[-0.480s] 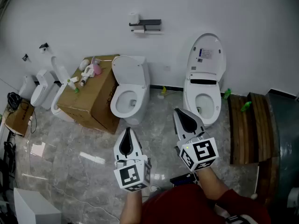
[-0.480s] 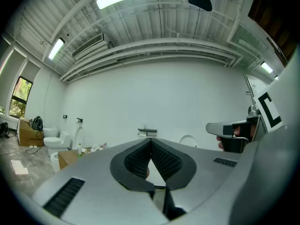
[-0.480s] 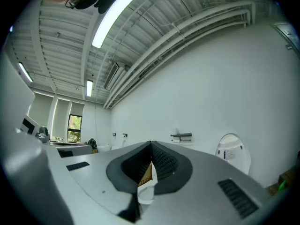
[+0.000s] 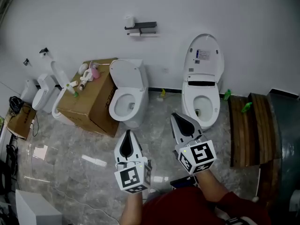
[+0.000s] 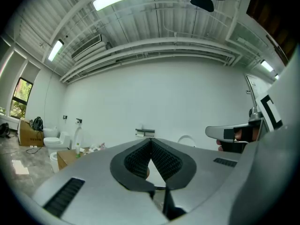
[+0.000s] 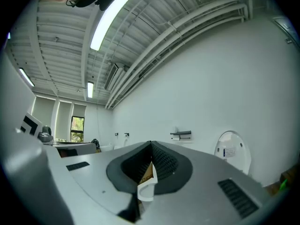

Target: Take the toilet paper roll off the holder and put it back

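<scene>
1. Nearest, held level over the floor: left gripper (image 4: pixel 127 134) and right gripper (image 4: pixel 177 117), jaws of both closed together on nothing.
2. Hardly shifted from a moment ago. Beyond them, a slight leftward slide of the near toilet (image 4: pixel 125 95) and cardboard box (image 4: pixel 91 104) in the head view, likely a small turn of the head.
3. Farthest, on the wall: toilet paper roll (image 4: pixel 135 33) still under its holder (image 4: pixel 143 27), well apart from both grippers. Probably still approaching, with removal not yet begun.
</scene>
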The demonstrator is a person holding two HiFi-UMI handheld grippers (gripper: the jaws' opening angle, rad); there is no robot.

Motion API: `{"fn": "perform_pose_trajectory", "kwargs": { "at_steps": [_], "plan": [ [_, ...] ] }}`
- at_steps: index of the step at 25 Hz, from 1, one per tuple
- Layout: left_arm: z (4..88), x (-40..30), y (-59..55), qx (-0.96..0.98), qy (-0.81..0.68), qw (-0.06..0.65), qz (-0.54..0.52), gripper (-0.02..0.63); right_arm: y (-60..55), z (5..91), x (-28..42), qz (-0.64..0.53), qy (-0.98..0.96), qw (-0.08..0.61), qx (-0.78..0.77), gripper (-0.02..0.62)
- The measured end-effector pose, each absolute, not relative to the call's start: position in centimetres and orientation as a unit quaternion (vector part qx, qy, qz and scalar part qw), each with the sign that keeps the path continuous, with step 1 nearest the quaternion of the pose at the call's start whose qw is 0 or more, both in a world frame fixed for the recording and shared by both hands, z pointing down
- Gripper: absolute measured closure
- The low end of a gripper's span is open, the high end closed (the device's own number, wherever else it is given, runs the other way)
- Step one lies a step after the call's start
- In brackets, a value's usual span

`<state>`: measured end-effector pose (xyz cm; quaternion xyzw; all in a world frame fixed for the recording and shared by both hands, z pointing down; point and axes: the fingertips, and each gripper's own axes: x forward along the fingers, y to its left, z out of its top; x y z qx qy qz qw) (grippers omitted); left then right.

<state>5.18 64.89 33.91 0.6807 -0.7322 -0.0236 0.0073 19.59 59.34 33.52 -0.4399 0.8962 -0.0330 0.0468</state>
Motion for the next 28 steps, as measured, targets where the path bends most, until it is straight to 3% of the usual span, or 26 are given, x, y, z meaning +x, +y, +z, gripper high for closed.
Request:
{"fn": "perform_pose_trajectory", "kwargs": {
  "at_steps": [14, 28],
  "plan": [
    [34.6, 6.7, 61.4, 0.677, -0.736, 0.000, -0.019, 0.592, 56.1, 35.0, 20.4, -0.036, 0.900, 0.036, -0.433, 0.578],
    [35.6, -3.6, 48.5, 0.690, -0.723, 0.004, -0.019, 0.591, 44.3, 35.1, 9.9, -0.024, 0.894, 0.020, -0.447, 0.577]
  ]
}}
